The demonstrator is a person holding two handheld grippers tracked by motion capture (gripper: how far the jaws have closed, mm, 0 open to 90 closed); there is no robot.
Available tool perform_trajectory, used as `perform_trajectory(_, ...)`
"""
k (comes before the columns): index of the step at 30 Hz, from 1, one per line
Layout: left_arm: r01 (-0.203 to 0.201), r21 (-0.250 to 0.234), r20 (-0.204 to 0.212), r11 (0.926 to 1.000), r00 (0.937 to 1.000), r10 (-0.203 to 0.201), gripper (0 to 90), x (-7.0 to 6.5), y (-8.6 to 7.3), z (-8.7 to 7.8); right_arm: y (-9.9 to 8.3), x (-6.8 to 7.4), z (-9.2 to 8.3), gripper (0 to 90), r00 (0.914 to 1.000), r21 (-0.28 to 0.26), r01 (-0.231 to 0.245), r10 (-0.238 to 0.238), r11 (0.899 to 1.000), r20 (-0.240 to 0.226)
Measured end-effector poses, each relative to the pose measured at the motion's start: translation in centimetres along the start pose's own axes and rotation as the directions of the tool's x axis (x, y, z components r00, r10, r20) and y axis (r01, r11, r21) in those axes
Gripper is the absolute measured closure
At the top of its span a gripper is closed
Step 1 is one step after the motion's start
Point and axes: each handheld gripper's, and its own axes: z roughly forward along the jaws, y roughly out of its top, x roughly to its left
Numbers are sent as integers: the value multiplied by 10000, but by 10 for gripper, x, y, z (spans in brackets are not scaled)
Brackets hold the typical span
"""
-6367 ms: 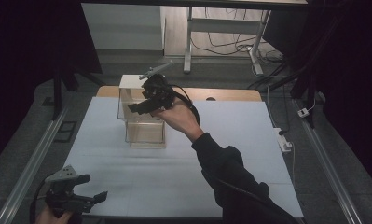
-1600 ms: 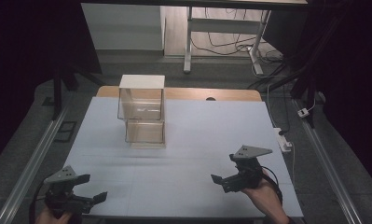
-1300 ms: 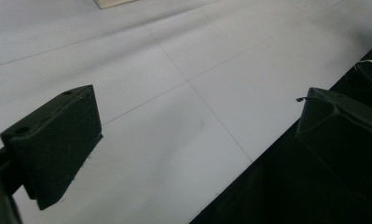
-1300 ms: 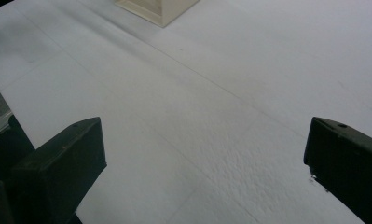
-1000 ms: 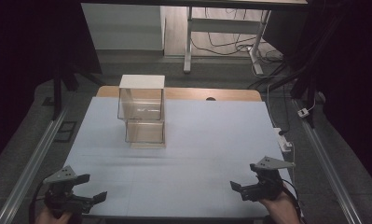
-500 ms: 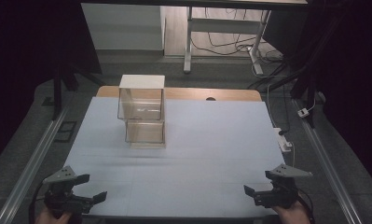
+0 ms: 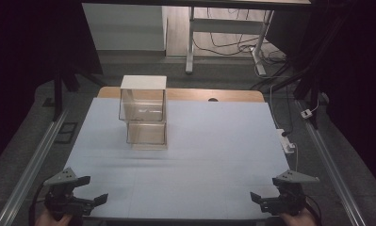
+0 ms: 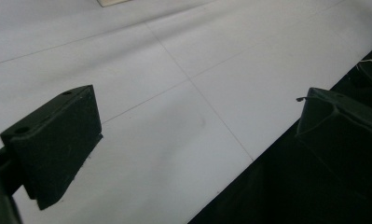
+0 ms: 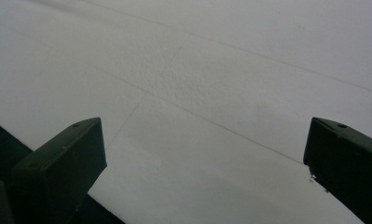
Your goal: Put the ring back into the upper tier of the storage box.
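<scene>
- A dim room, a dark floor with cables and a desk frame [image 7: 223, 28] beyond, and in the middle a table [image 7: 200, 165] under a pale sheet, a strip of wood showing along its far edge.
- Toward the far left of the table stand two clear boxes, one stacked on the other: the upper box [image 7: 143, 98] sits a touch further back and left than the lower box [image 7: 147, 134] beneath it.
- Down at the near left corner, the left gripper [image 7: 94, 190] hovers at the table's edge, its jaws spread wide with nothing between them.
- From the left gripper view [image 8: 197, 121], the two black jaws frame bare sheet and the dark drop past the near edge; a sliver of the lower box's base [image 8: 113, 2] peeks in at the top.
- Over at the near right corner, the right gripper [image 7: 256, 200] sits low, held by a hand [image 7: 296, 219] at the bottom edge.
- The right gripper view [image 9: 204, 144] shows its jaws parted wide over plain sheet, gripping nothing.
- The stacked boxes stand well apart from both sets of jaws, far up the table from either one.
</scene>
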Motion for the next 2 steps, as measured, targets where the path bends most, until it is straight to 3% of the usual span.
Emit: perform_trajectory(2,19,-43,20,10000,10000,-19,0,0,1,0,0,0,0,0,10000,77,47,-48,10000,31)
